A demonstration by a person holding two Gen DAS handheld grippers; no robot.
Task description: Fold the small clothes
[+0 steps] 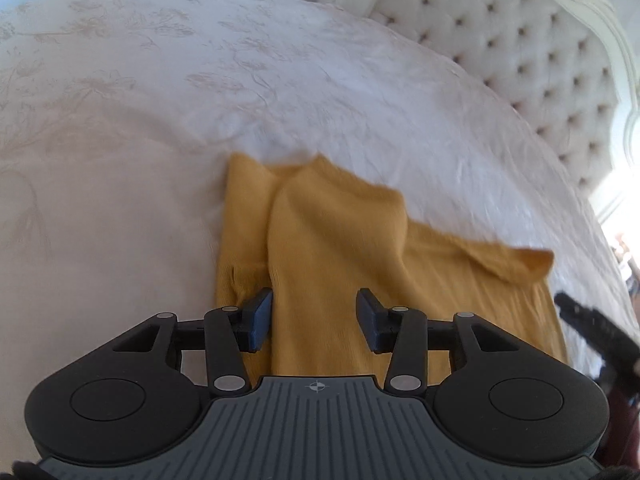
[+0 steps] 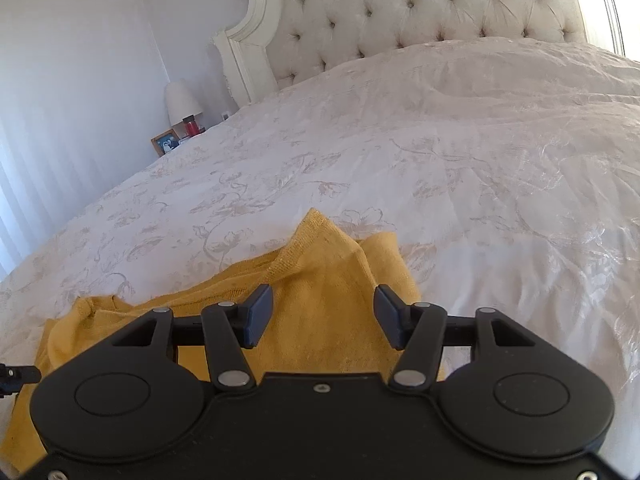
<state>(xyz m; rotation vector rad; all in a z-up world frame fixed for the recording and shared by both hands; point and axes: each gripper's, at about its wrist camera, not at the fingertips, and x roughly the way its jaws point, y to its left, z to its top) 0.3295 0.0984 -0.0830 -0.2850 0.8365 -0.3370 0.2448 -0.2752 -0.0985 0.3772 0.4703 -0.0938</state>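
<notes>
A mustard-yellow knitted garment [image 1: 340,248] lies on the bed, on a white bedspread [image 1: 160,120] woven with a faint flower pattern. In the left wrist view part of it is folded over on itself, a rounded flap lying across the lower layer, and one loose corner sticks up at the right; the picture is blurred there. In the right wrist view the same garment [image 2: 320,280] spreads to the left, with a pointed fold raised near its far edge.

The left gripper [image 1: 315,318] is over the garment, its jaws apart, with yellow cloth showing between them and nothing clamped. The right gripper [image 2: 323,316] is also over the garment with its jaws apart and nothing held. Whether either touches the cloth cannot be told. The tip of the right gripper shows as a dark blurred shape at the right edge of the left wrist view.

Beyond the bedspread rises a cream button-tufted headboard [image 2: 420,12] in a carved frame. Beside the bed stand a white lamp [image 2: 182,98], a red container [image 2: 191,126] and a framed photo [image 2: 165,142].
</notes>
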